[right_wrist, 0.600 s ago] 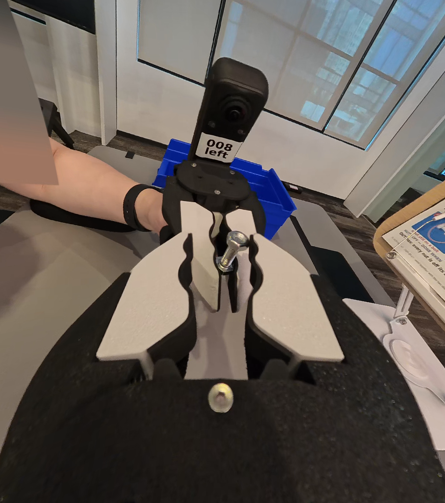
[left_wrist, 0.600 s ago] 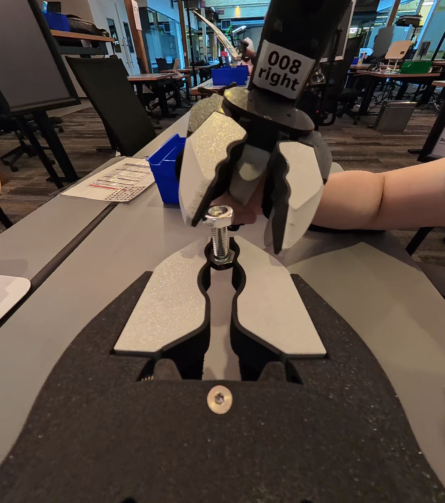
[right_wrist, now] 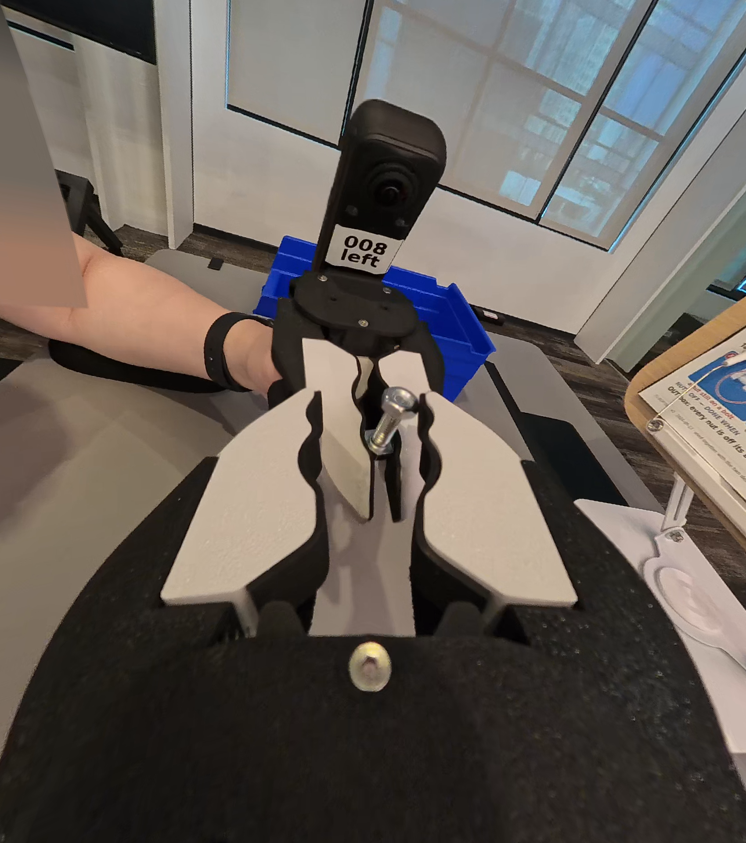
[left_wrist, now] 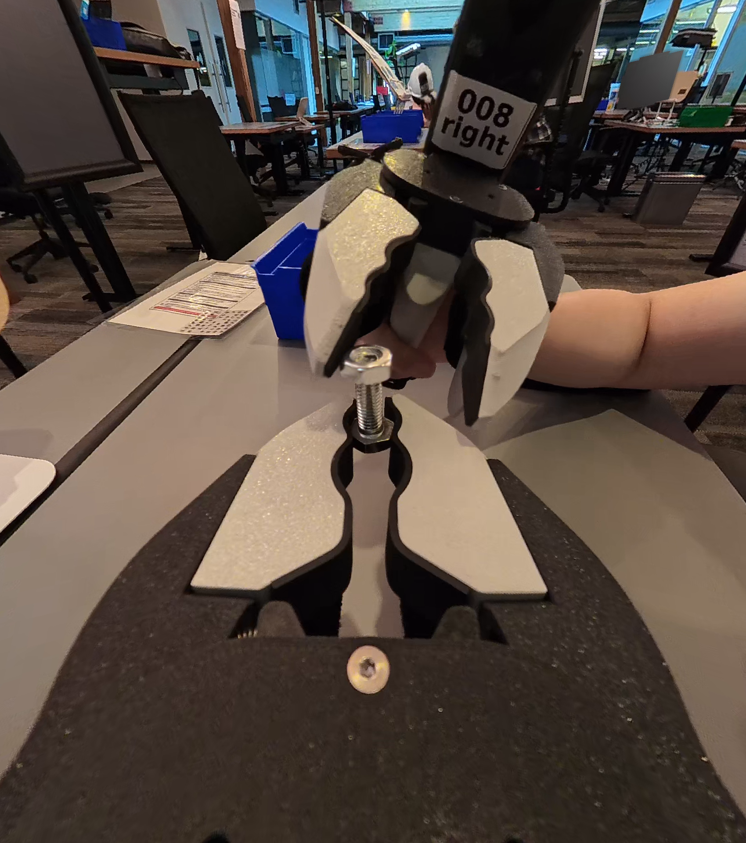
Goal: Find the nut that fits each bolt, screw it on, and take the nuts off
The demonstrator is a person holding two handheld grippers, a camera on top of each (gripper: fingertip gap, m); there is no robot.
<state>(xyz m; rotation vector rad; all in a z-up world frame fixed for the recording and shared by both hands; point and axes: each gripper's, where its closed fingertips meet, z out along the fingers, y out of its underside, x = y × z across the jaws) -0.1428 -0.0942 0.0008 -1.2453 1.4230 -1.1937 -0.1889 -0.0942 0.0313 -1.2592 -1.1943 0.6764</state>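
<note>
The left tool point(left_wrist: 370, 422) is closed narrow on the nut point(left_wrist: 372, 433), its two fingertips pinching the hex from both sides, and the bolt point(left_wrist: 367, 394) stands upright out of that nut with its hex head on top. In the left wrist view the right tool point(left_wrist: 400, 387) hangs over the bolt from 12 o'clock, pointing down, its fingers spread wide: one pale finger point(left_wrist: 352, 292) sits just beside the bolt head at 11 o'clock, whether it touches is unclear, and the other is well off at 2 o'clock. The right wrist view shows the same bolt point(right_wrist: 391, 422) tilted toward 1 o'clock between the right tool's point(right_wrist: 368, 403) own fingertips, the head close to the right-hand tip and a clear gap on the left, so nothing is gripped there. The nut point(right_wrist: 378, 449) is a small sliver at the foot of the thread, held in the left tool point(right_wrist: 380, 513). All this is above the grey surface point(left_wrist: 133, 410). A blue bin point(left_wrist: 282, 292) stands behind the tools at 11 o'clock, with a printed sheet point(left_wrist: 206, 303) lying flat left of it. A forearm point(left_wrist: 644, 340) reaches in from 3 o'clock.
</note>
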